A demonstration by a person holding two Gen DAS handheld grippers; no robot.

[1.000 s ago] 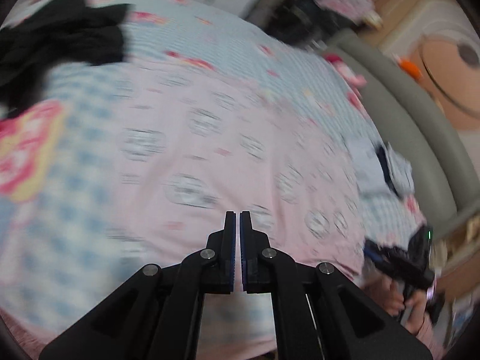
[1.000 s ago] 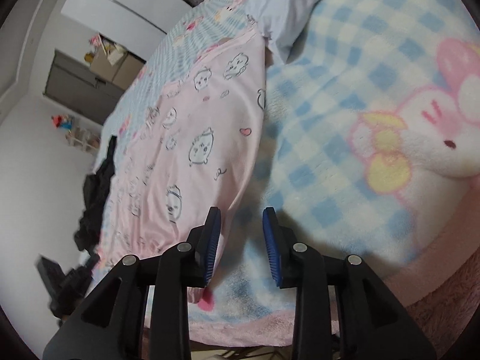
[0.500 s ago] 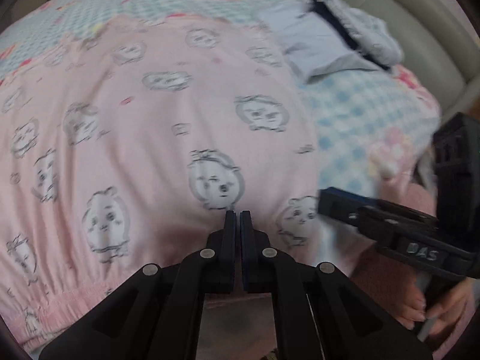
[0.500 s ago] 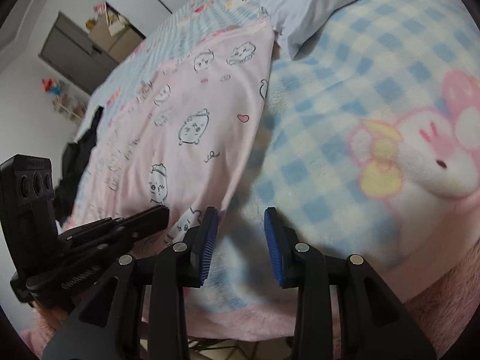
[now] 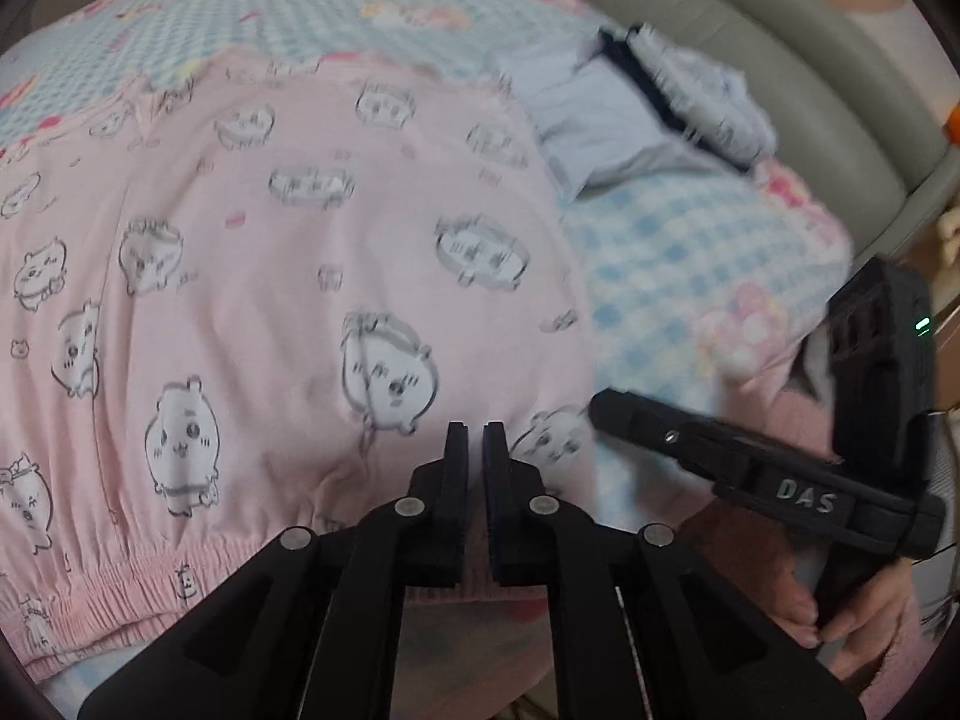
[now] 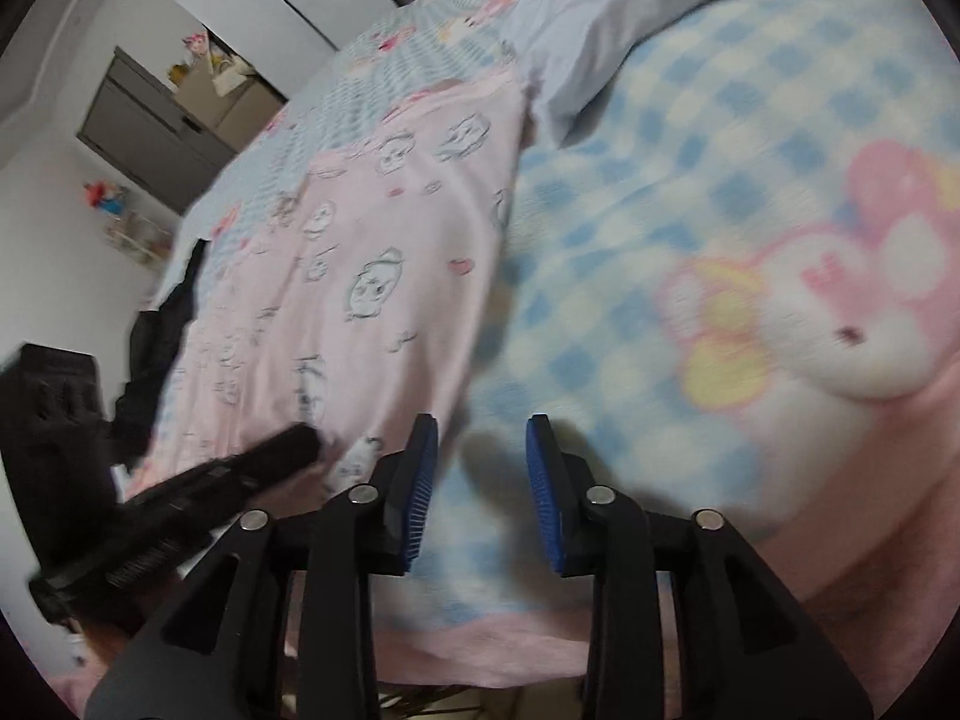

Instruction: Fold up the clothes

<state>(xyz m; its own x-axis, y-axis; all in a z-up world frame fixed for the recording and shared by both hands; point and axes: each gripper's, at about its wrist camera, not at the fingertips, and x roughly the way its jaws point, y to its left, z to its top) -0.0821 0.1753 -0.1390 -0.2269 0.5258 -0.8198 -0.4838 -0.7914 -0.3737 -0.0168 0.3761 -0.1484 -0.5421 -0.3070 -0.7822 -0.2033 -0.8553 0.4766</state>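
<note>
A pink garment [image 5: 300, 276] printed with cartoon animals lies spread flat on the bed, its gathered elastic hem [image 5: 120, 588] toward me. My left gripper [image 5: 476, 429] hovers over the garment's near right corner. Its jaws are opening, with only a narrow gap and nothing pinched between them. My right gripper [image 6: 482, 426] stands open just off the garment's [image 6: 372, 252] right edge, above the checked blanket [image 6: 660, 240], nothing between its blue pads [image 6: 543, 492]. Each gripper shows in the other's view: the right gripper [image 5: 606, 405], and the left gripper [image 6: 300, 441].
A folded light blue garment [image 5: 606, 120] lies at the pink one's far right corner. Black clothes [image 6: 162, 330] sit at the far left of the bed. A grey padded edge [image 5: 750, 60] borders the bed on the right. A hand [image 5: 840, 618] holds the right gripper.
The left gripper swept right across the pink garment to its near right corner beside the right gripper, and its jaws parted slightly. The right gripper stayed nearly still, still open.
</note>
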